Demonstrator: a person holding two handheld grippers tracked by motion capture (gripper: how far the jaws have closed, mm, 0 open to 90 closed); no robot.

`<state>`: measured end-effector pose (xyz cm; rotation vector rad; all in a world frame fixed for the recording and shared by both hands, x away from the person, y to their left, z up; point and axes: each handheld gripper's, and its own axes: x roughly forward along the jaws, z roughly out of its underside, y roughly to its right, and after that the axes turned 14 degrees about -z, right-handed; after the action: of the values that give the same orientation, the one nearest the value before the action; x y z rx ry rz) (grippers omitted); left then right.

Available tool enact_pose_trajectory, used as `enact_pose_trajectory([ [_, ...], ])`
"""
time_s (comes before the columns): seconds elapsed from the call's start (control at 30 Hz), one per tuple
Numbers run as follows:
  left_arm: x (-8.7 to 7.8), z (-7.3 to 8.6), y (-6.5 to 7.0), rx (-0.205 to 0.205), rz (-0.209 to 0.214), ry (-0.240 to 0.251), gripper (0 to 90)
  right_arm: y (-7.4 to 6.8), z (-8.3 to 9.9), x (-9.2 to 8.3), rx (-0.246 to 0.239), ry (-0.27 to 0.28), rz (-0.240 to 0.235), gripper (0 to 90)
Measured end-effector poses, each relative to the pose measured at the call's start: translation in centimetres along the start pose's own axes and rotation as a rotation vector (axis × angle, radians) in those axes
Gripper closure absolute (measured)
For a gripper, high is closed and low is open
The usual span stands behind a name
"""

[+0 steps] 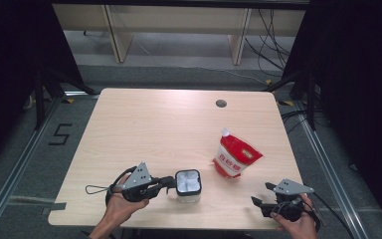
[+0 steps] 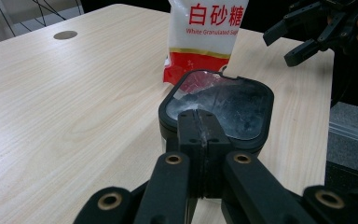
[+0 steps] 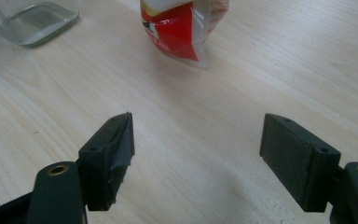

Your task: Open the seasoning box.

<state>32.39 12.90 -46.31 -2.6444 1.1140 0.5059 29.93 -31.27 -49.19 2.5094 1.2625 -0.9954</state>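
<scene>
jar (image 1: 188,184) stands upright, mouth up, its near rim pinched by the closed left hand-held gripper (image 1: 170,182).

We see clear glass jar (image 1: 188,183) with black rim, upright at table's near edge, white residue inside. Just beyond on its right: red-white sugar pouch (image 1: 235,156), spout up, leaning, standing apart from jar.

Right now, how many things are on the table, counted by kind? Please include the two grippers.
Sugar pouch, red and white: 1
Clear container with black rim: 1
Handheld grippers: 2, the left gripper and the right gripper
Total: 4
</scene>
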Motion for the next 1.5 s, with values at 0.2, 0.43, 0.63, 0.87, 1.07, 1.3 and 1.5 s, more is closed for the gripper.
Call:
enact_pose_trajectory([
  [0.2,0.0,0.2,-0.1,-0.025,0.006,0.007,88.9,-0.3,-0.1,0.0,0.003,-0.003,-0.015,27.3],
  [0.43,0.1,0.4,0.0,-0.073,0.001,0.023,88.9,-1.1,-0.5,0.2,-0.064,0.007,-0.041,34.8],
  [0.63,0.1,0.6,-0.1,-0.083,0.012,0.034,88.9,-2.2,-1.1,0.3,-0.099,0.016,-0.068,40.0],
  [0.87,0.0,0.7,-0.1,-0.095,0.002,0.03,88.9,-3.8,-2.4,0.5,-0.186,0.085,-0.097,49.2],
  [1.07,0.1,0.8,-0.3,-0.09,0.02,0.046,88.9,-4.9,-3.3,1.3,-0.216,0.099,-0.127,56.3],
  [1.3,0.1,0.9,-0.1,-0.108,0.01,0.047,89.0,-6.4,-4.2,2.9,-0.257,0.106,-0.164,66.0],
  [1.5,0.1,1.0,-0.2,-0.107,0.008,0.046,89.0,-7.1,-5.1,4.3,-0.284,0.109,-0.17,73.7],
])
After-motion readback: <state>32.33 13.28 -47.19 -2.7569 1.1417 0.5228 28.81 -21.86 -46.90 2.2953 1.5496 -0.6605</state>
